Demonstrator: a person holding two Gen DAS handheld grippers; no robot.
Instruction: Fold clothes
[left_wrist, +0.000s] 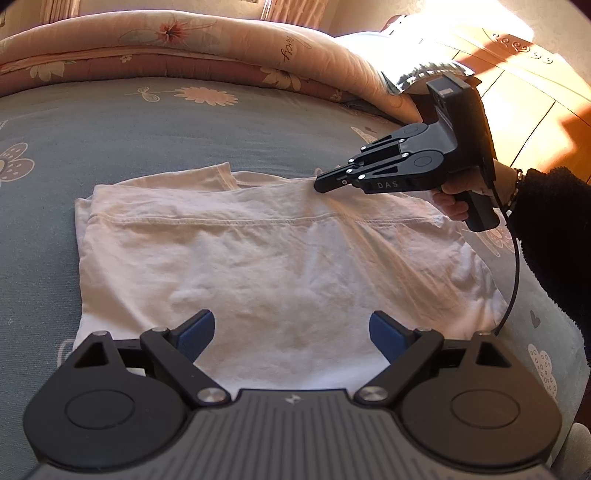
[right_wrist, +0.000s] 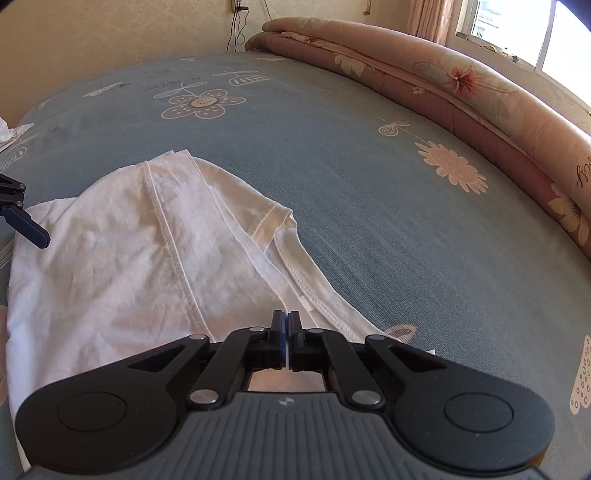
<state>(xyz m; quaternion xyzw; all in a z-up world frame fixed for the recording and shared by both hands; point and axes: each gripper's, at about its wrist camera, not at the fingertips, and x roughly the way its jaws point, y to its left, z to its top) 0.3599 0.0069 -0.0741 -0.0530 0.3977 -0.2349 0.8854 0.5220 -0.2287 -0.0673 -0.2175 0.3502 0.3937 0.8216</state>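
Observation:
A white T-shirt (left_wrist: 258, 258) lies partly folded on the blue flowered bed sheet (left_wrist: 147, 129), a stitched hem running across it. My left gripper (left_wrist: 291, 321) hovers open over the shirt's near edge, nothing between its blue pads. My right gripper (left_wrist: 319, 183) reaches in from the right, shut on the shirt's far edge by the collar, and creases run toward its tip. In the right wrist view the right gripper (right_wrist: 286, 317) is closed over the shirt (right_wrist: 110, 258) next to the collar seam. One finger (right_wrist: 33, 232) of the left gripper shows at the left edge.
A rolled pink flowered quilt (left_wrist: 184, 48) (right_wrist: 443, 92) lines the far side of the bed. A hand (left_wrist: 450, 203) in a dark sleeve (left_wrist: 554, 240) holds the right gripper. Bare sheet (right_wrist: 369, 184) spreads beyond the shirt. White cloth (right_wrist: 7, 133) lies at the left edge.

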